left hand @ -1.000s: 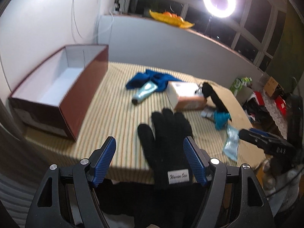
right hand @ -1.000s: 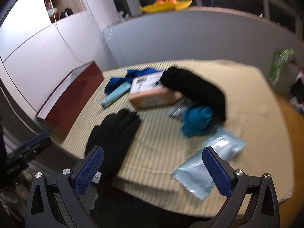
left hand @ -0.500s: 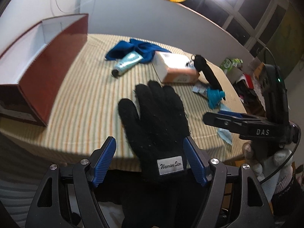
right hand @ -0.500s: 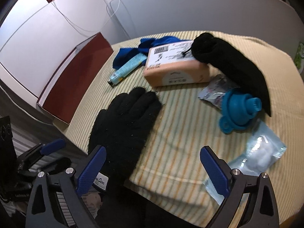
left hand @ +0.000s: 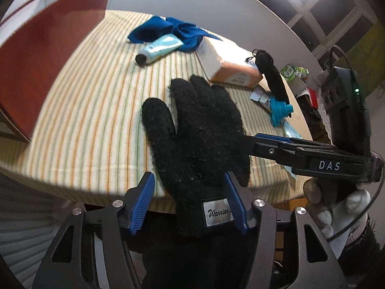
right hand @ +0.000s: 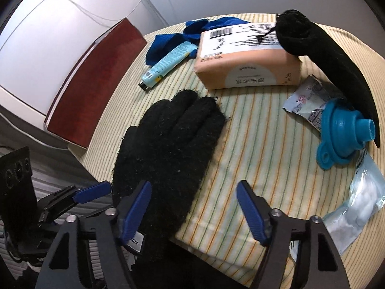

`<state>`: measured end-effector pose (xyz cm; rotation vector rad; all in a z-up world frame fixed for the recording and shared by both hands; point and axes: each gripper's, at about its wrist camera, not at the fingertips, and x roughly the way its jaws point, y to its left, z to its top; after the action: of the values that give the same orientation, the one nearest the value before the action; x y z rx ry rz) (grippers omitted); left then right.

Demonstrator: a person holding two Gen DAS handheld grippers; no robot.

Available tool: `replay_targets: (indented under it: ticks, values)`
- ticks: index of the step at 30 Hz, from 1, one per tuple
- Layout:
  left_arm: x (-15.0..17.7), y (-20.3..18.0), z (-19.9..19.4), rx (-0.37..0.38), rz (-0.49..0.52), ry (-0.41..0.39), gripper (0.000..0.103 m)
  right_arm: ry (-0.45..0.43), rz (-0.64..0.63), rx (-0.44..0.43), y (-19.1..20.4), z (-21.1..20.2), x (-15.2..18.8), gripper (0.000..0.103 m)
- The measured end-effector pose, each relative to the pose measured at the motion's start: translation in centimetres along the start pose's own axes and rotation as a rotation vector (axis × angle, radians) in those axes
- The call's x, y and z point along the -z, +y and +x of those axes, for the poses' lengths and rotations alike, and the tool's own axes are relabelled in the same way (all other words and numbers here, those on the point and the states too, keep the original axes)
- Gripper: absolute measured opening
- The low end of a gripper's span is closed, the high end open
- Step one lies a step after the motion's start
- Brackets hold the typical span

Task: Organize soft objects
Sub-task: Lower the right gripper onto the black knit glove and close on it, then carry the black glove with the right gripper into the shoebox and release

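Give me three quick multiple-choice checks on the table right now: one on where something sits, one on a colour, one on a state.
1. Where does the black glove lie?
A. inside the red box
B. at the near table edge, cuff hanging over
C. on top of the peach package

2. What colour is the funnel?
A. blue
B. yellow
C. white

3. How does the left hand-held gripper stand at the glove's cuff?
A. jaws either side of the cuff
B. away from the glove, over the tube
C. lifting the glove off the table

Answers: 1 B, its label end drops past the striped cloth. 2 A, bright blue beside the black pouch. 3 A, the blue pads flank the cuff, jaws closing, glove flat.
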<state>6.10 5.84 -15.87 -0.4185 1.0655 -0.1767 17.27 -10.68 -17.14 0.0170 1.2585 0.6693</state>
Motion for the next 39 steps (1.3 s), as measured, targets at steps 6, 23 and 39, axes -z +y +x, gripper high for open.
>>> replay_targets:
  ticks: [6, 23, 39]
  values:
    - [-0.1, -0.5, 0.8, 0.013, 0.018, 0.012, 0.057, 0.014, -0.028, -0.024, 0.9, 0.4, 0.1, 0.053]
    - [-0.8, -0.6, 0.9, 0.036, 0.012, -0.041, 0.008, 0.028, 0.022, -0.138, 1.7, 1.5, -0.3, 0.016]
    - [-1.8, -0.4, -4.5, 0.069, 0.000, -0.189, 0.007, -0.068, -0.062, -0.154, 4.7, -3.1, -1.7, 0.013]
